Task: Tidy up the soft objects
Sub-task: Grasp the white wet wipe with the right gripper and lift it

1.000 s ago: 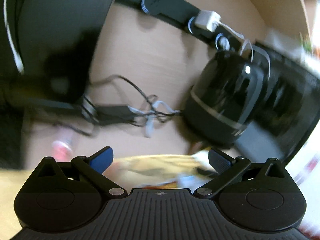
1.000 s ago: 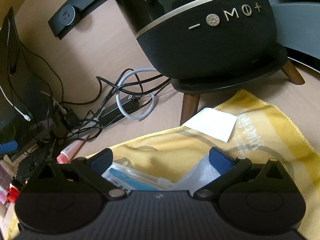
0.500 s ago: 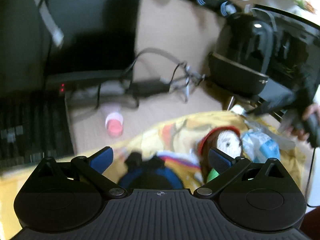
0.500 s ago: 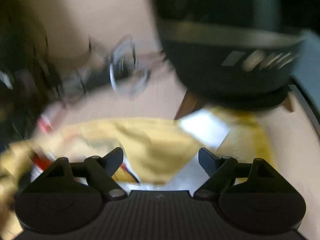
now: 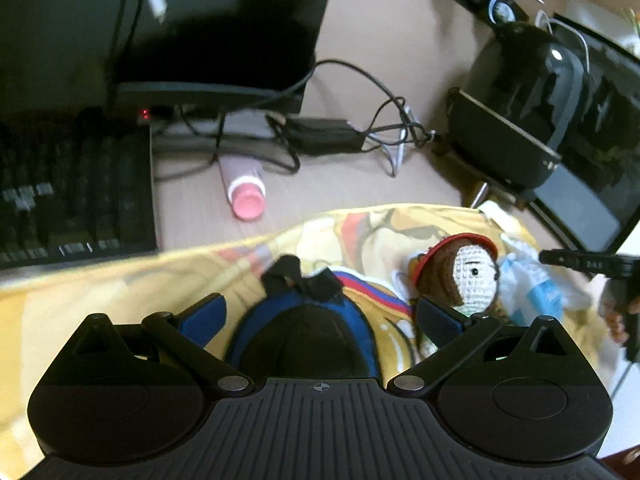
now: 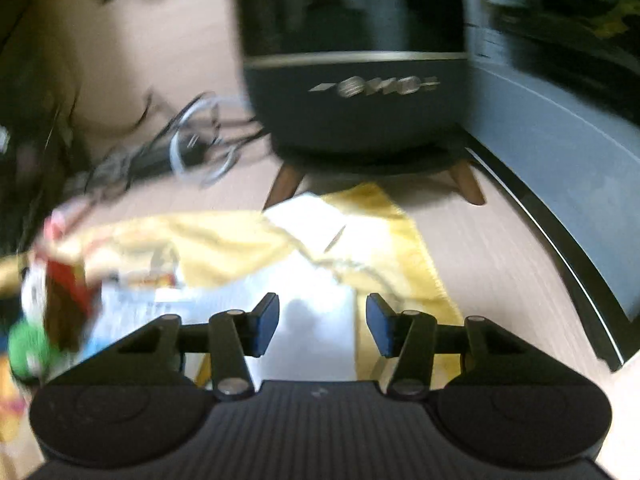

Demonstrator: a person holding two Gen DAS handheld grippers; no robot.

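A yellow printed cloth (image 5: 120,280) lies on the desk with soft things on it. My left gripper (image 5: 320,314) hangs open over a blue and black plush item (image 5: 304,320), which sits between the wide fingers without the pads touching it. To its right lies a crochet doll (image 5: 460,272) with a red hat, then a clear plastic packet (image 5: 532,284). My right gripper (image 6: 322,324) is half open and its jaws are closing over the white plastic packet (image 6: 316,312); the pads do not press on it. The right view is blurred, with the doll (image 6: 60,292) at its left edge.
A black speaker (image 6: 356,92) on wooden legs stands just beyond the cloth, with a dark screen (image 6: 560,120) to its right. A black keyboard (image 5: 68,196), a pink-capped tube (image 5: 246,196), tangled cables (image 5: 360,136) and a monitor base (image 5: 208,92) crowd the back. A hand (image 5: 616,316) shows at the right edge.
The left view swung from the cables and speaker down onto the cloth, bringing the blue plush between its fingers. The right gripper's jaws narrowed from wide to half open, and it drew back from the speaker.
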